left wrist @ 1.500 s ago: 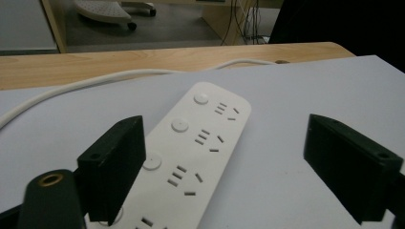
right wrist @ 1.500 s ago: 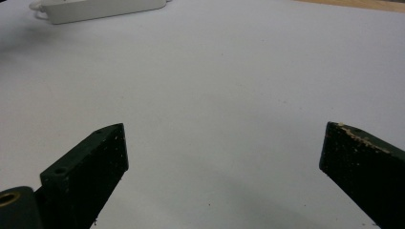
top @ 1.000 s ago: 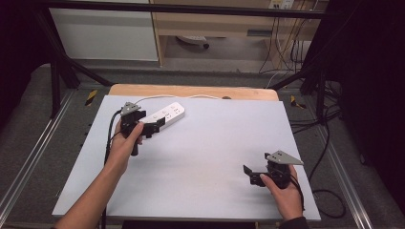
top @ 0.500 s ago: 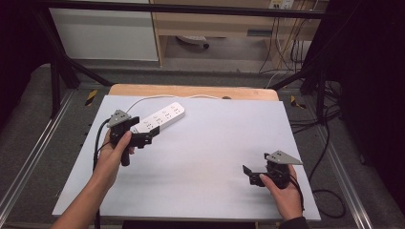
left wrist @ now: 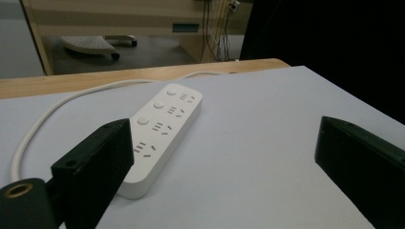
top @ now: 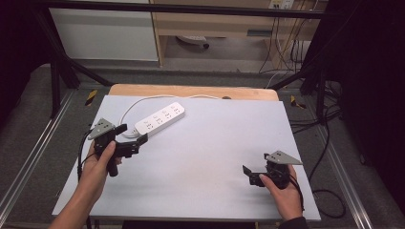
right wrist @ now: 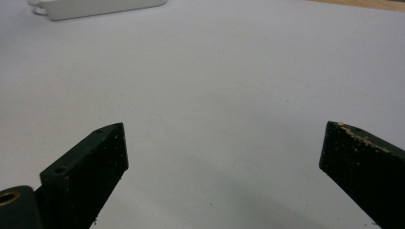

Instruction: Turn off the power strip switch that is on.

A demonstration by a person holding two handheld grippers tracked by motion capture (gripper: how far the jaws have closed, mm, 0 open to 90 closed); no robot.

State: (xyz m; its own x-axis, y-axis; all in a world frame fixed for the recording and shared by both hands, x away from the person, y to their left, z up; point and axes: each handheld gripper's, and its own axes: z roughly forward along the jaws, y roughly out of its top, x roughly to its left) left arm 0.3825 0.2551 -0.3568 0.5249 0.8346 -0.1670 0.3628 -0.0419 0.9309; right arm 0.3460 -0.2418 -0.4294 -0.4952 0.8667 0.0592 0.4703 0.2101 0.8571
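High view: power strip (top: 160,119) lies just beyond the gaping left claw (top: 132,135).

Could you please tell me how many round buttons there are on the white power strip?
3. They run in a row along one long edge of the power strip: one at the far end, one mid-strip, one nearer the left gripper, whose jaw may hide another.

Room around the table (top: 205,191).
Grey floor (top: 33,114); white cabinet (top: 105,33) and wooden shelf unit (top: 215,24) beyond the far edge; cables (top: 286,28) at right.

Overhead forward-down view; two low table-level gripper views
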